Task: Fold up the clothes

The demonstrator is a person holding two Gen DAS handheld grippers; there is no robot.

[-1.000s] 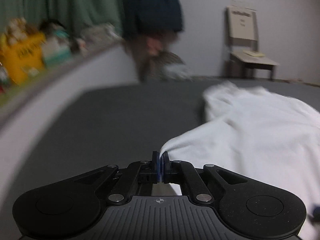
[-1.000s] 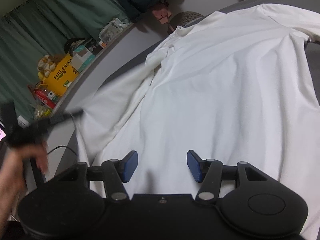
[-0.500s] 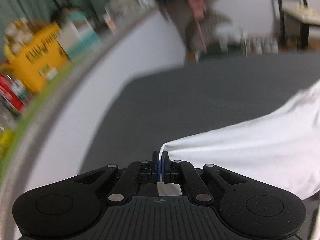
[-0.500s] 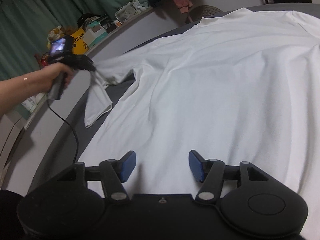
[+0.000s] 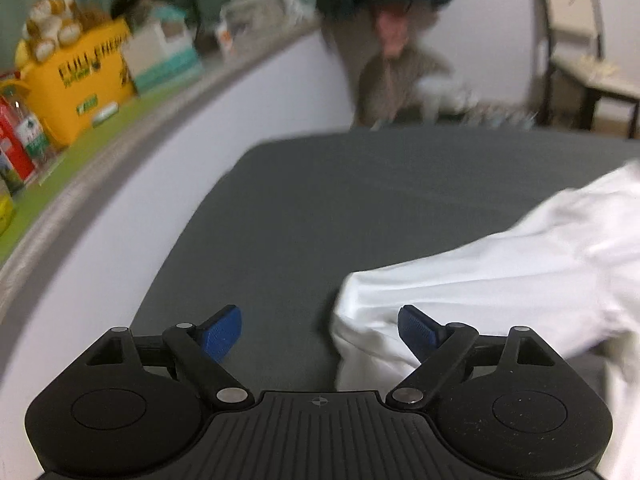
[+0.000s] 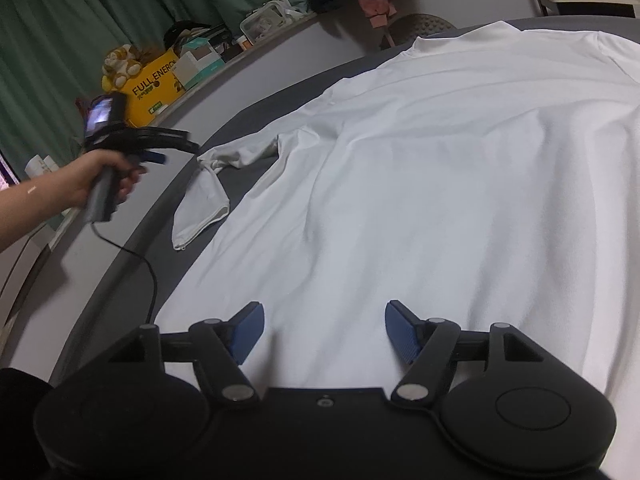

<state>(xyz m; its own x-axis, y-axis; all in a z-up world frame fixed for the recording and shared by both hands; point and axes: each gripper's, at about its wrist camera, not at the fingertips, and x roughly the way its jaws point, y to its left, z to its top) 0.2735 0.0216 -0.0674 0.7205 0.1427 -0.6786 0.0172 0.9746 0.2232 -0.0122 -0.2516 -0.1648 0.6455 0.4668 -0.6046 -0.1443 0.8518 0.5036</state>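
White shirt (image 6: 440, 168) is lying spread flat on the dark grey table (image 5: 320, 208), left gripper (image 5: 320, 326) hovering jaws apart just beside its sleeve (image 6: 204, 196), right gripper (image 6: 324, 330) hovering jaws apart over its hem, both gripping nothing.

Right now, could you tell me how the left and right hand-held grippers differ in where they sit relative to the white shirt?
The left hand-held gripper is at the tip of the shirt sleeve, mostly over bare grey table; the right hand-held gripper is over the broad body of the white shirt. The left one's right fingertip overlaps sleeve fabric; the right one's fingers have only flat cloth behind them. Both are open and hold nothing.
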